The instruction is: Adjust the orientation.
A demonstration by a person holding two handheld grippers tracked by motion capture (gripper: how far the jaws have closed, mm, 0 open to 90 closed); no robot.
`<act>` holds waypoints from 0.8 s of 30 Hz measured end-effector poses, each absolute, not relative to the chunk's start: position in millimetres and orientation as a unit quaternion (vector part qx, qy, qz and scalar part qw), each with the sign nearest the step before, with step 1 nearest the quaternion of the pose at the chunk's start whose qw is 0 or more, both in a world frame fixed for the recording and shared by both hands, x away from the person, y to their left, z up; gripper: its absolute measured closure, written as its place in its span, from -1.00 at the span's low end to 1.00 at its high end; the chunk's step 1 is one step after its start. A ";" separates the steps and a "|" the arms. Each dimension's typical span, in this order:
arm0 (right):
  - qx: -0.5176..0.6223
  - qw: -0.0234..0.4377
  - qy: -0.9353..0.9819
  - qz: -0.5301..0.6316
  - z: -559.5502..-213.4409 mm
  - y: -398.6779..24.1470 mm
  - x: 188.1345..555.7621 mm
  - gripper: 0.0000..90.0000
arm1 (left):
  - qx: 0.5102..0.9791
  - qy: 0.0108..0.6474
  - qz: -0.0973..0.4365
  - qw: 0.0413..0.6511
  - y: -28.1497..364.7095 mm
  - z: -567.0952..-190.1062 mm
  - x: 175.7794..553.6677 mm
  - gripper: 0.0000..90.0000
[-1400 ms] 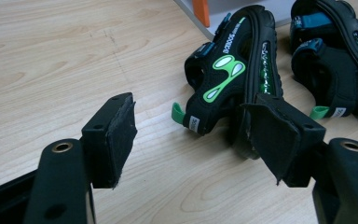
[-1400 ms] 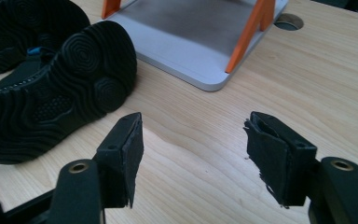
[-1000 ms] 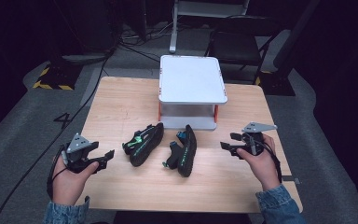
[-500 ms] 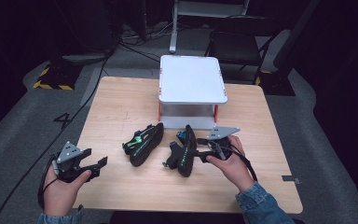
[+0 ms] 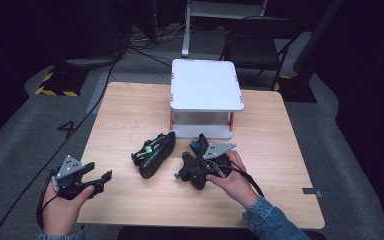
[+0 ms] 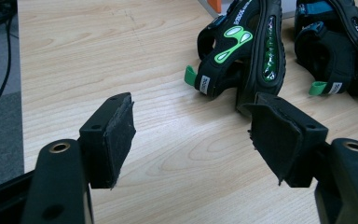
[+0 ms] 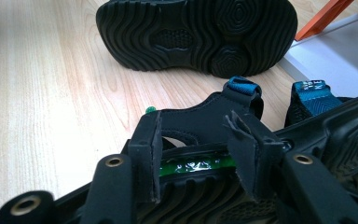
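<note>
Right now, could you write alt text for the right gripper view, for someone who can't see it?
Two black gripper jaws rise from the bottom and straddle the edge of a black sandal with teal straps and a green insole; the right gripper has just been closing on it. Behind it on the wooden table, a second sandal lies on its side, tread toward the camera, beside a white stand with orange legs.
</note>
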State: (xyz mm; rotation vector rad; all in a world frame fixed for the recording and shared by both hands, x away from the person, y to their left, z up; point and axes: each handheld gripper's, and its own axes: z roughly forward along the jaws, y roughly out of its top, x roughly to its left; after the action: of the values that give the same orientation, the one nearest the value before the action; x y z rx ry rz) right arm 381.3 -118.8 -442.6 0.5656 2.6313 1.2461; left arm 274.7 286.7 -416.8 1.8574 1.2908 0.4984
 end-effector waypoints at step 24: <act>0.269 0.135 0.861 0.410 -435.4 -191.9 369.8 0.33 | 0.743 0.494 0.193 0.409 275.2 -415.2 322.5 -0.32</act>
State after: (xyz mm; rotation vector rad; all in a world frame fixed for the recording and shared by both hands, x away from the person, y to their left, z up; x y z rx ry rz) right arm 369.8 -191.9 -435.4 0.7800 2.4944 1.1872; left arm 322.5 275.2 -415.2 1.8710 1.2439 0.4865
